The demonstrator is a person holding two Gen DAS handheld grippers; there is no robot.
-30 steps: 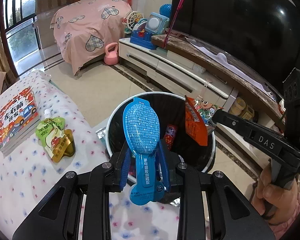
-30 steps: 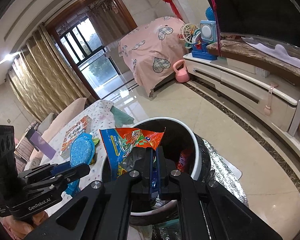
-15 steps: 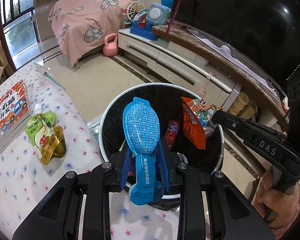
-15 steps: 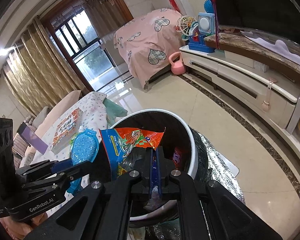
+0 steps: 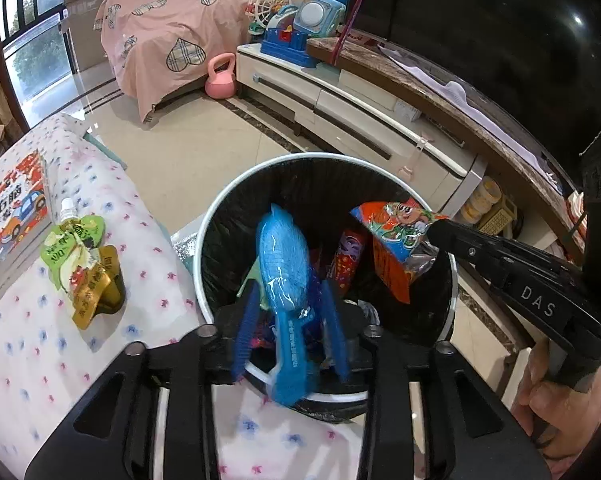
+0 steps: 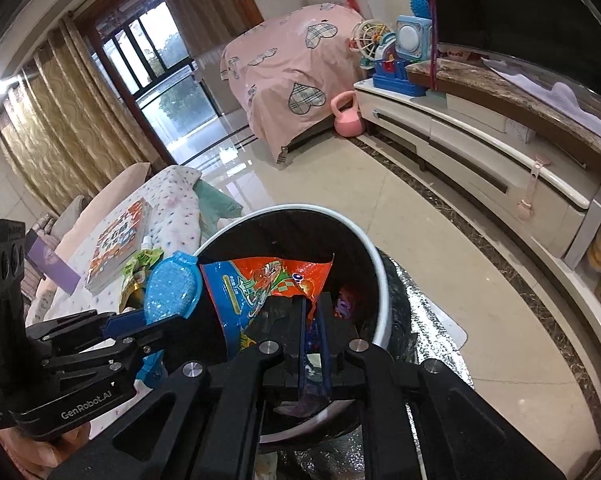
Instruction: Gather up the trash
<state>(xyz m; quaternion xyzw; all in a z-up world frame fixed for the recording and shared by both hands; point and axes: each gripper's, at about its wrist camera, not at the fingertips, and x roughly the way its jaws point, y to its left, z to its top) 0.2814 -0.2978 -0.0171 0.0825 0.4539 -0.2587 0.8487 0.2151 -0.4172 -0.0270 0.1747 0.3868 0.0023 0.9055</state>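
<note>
A round bin with a white rim (image 5: 220,216) and black liner stands by the table; it also shows in the right wrist view (image 6: 376,276). My left gripper (image 5: 290,322) is over its near rim with its jaws spread, and a blue spoon-shaped packet (image 5: 282,264) is blurred between them, slipping down. My right gripper (image 6: 310,320) is shut on an orange snack bag (image 6: 260,284) over the bin; the bag also shows in the left wrist view (image 5: 396,240). Wrappers (image 5: 346,260) lie inside the bin.
A table with a dotted white cloth (image 5: 28,360) holds green and gold drink pouches (image 5: 80,260) and a picture book (image 5: 8,212). A white TV cabinet (image 5: 360,116) runs behind the bin. A pink kettlebell (image 5: 220,78) sits on the tiled floor.
My left gripper has opened and the blue packet is sliding down from it into the bin. Both grippers have moved further over the bin. The right keeps its hold on the snack bag.
</note>
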